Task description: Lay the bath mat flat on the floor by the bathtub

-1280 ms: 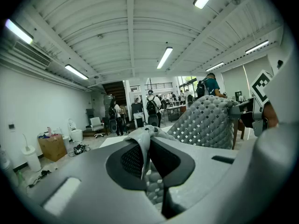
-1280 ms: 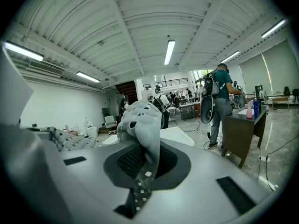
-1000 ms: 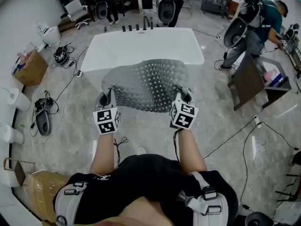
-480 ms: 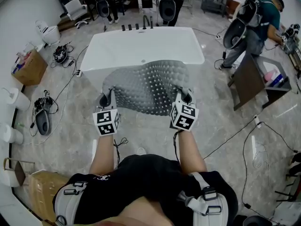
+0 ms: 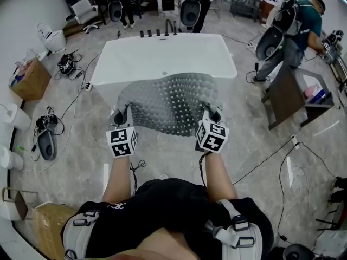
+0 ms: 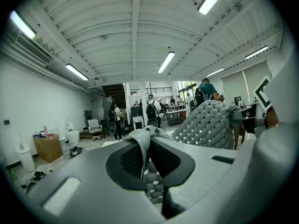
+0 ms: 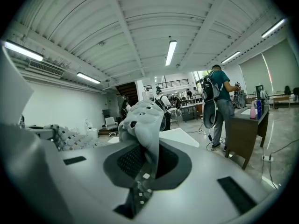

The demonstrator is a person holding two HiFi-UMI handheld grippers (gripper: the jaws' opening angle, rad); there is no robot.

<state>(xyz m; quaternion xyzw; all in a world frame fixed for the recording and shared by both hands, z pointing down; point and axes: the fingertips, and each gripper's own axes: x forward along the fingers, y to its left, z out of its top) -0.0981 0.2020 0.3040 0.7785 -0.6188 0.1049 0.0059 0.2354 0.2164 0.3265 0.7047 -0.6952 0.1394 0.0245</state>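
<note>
Above the marble floor (image 5: pixel 162 156), on the near side of the white bathtub (image 5: pixel 162 50), the grey studded bath mat (image 5: pixel 171 99) hangs spread between both grippers, its far edge overlapping the tub's near rim in the head view. The left gripper (image 5: pixel 121 116) pinches the mat's near left corner, and the right gripper (image 5: pixel 212 113) pinches its near right corner.

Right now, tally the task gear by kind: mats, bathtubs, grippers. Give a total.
bath mat: 1
bathtub: 1
grippers: 2, left gripper and right gripper, each shut on the bath mat
Total: 4
</note>
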